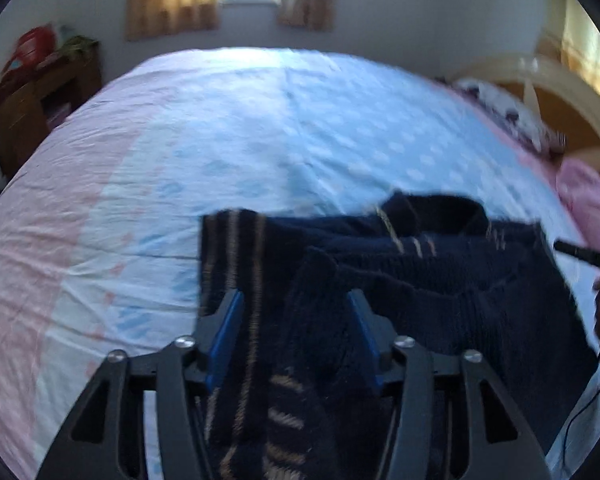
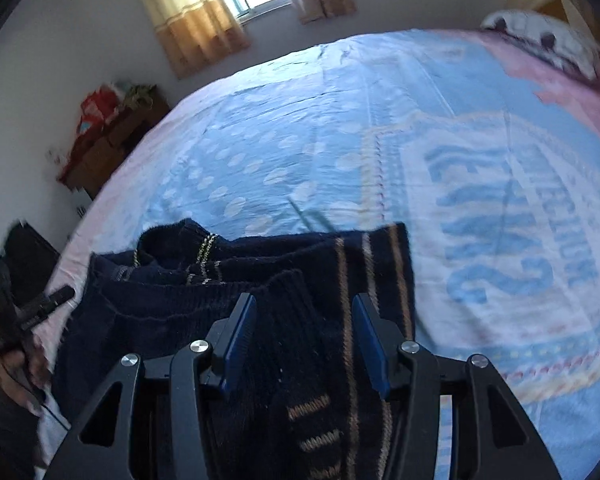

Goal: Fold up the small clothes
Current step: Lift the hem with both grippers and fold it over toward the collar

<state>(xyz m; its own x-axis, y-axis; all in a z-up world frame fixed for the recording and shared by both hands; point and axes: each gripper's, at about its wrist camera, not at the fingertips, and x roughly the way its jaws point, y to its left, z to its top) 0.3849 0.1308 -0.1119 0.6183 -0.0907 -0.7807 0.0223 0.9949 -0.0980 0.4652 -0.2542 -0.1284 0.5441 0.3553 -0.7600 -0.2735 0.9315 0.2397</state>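
Across the lower half of both wrist views lies a dark navy knitted sweater, spread in thick folds on the bed. Its ribbed hem carries thin tan stripes, running upright at the lower centre of each frame, and short tan dashes mark the knit near the collar, which bunches up at the far edge of the garment. The left hand-held gripper stands released, its blue pads apart with a striped fold of the sweater between them; the pads do not press on the cloth. The right hand-held gripper is likewise released, blue pads spread to either side of a ribbed, striped fold. At the lower left of the right wrist view the other gripper shows as a blurred black shape with a hand around it. The bedsheet is pale blue with white dots and a pink border. At the right of the right wrist view it bears a large round printed emblem with big blue letters, seen upside down and too blurred to read
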